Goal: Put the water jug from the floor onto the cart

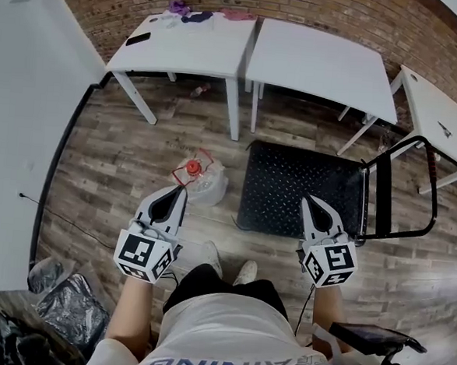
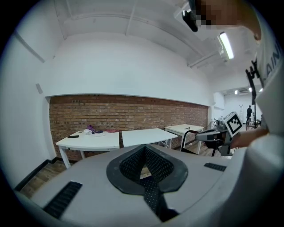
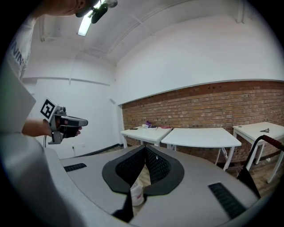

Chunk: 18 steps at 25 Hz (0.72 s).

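The clear water jug (image 1: 205, 182) with a red cap stands on the wooden floor, just left of the black flat cart (image 1: 302, 187), whose black handle (image 1: 403, 190) rises on its right side. My left gripper (image 1: 183, 189) hovers above the jug's near side, jaws shut and empty; its closed tips (image 2: 143, 147) point level toward the tables. My right gripper (image 1: 308, 199) hangs over the cart's near edge, also shut with nothing in it (image 3: 145, 147). Each gripper shows in the other's view: the right gripper (image 2: 220, 133) and the left gripper (image 3: 66, 122).
Two white tables (image 1: 183, 46) (image 1: 319, 63) stand against the brick wall ahead, a third white table (image 1: 440, 115) at the right. A black bag (image 1: 70, 307) lies at the lower left by the white wall. A thin cable (image 1: 85, 226) runs across the floor.
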Motion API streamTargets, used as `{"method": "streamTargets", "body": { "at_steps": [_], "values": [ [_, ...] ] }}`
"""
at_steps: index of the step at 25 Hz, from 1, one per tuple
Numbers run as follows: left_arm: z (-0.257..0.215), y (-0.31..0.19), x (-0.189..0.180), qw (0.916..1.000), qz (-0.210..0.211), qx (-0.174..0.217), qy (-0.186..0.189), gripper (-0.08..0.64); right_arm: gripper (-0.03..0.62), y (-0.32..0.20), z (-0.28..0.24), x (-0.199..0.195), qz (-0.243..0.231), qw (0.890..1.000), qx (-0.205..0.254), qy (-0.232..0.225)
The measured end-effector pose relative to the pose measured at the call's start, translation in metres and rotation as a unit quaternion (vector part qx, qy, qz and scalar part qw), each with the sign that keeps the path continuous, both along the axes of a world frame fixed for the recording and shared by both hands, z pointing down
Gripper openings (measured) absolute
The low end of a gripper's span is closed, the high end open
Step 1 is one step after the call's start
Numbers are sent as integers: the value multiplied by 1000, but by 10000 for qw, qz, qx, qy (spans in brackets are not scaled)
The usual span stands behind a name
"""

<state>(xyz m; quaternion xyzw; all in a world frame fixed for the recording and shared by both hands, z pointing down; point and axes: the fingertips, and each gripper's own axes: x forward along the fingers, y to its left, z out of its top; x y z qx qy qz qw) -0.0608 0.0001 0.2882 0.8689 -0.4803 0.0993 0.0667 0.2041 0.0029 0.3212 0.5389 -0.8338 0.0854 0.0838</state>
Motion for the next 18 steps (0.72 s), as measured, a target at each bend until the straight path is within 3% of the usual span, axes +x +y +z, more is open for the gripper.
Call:
{"method": "streamTargets", "body": {
  "at_steps": [10, 18],
  "values": [
    [6, -74, -32, 9995, -124, 127, 270, 2, 6, -62, -9, -34, -21, 9999, 49, 127],
    [41, -126, -98, 9987, -345, -101, 362, 2, 6, -123, 4, -108, -343, 9987, -37, 369]
  ]
}}
